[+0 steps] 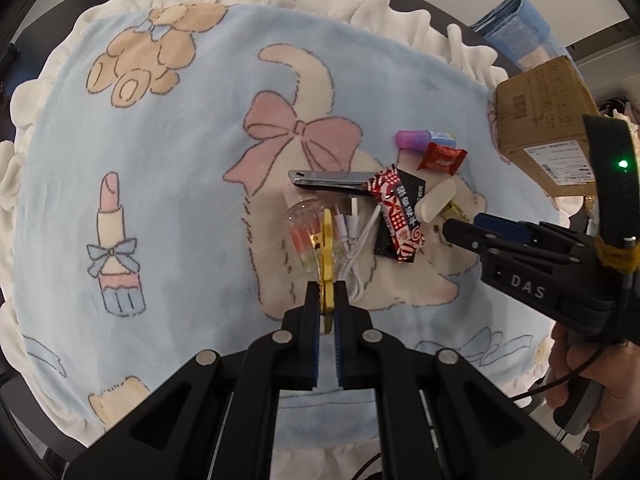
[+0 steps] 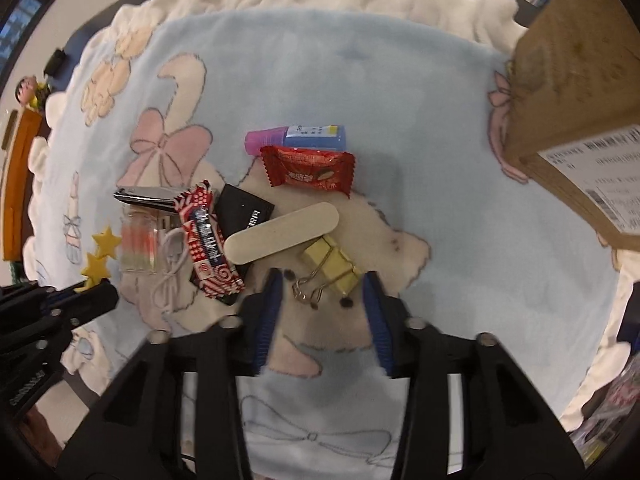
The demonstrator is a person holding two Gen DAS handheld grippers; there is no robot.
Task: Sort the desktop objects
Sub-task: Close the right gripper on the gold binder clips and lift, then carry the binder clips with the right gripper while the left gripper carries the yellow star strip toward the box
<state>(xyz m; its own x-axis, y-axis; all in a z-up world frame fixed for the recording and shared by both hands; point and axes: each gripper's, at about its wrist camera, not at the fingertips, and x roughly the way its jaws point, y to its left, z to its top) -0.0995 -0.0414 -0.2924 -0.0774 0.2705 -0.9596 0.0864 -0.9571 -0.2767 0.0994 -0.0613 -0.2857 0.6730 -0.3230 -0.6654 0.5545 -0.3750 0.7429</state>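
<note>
My left gripper (image 1: 327,292) is shut on a yellow star hair clip (image 1: 328,248), held just above a clear little bottle (image 1: 308,228); the clip's stars (image 2: 102,256) also show at the left of the right wrist view. My right gripper (image 2: 324,284) is open, and a yellow binder clip (image 2: 332,270) lies on the blanket between its fingertips. The pile also holds a nail clipper (image 2: 144,196), a white cable (image 2: 172,264), a red-and-white candy bar (image 2: 208,236), a black packet (image 2: 244,212), a beige nail file (image 2: 280,232), a red candy (image 2: 308,172) and a purple-capped tube (image 2: 296,138).
Everything lies on a light blue cartoon blanket (image 1: 180,184) with a white frilled edge. A cardboard box (image 2: 572,112) stands at the right, close to the right gripper. A folded blue cloth (image 1: 516,24) lies behind it. A hand (image 1: 580,384) holds the right gripper's handle.
</note>
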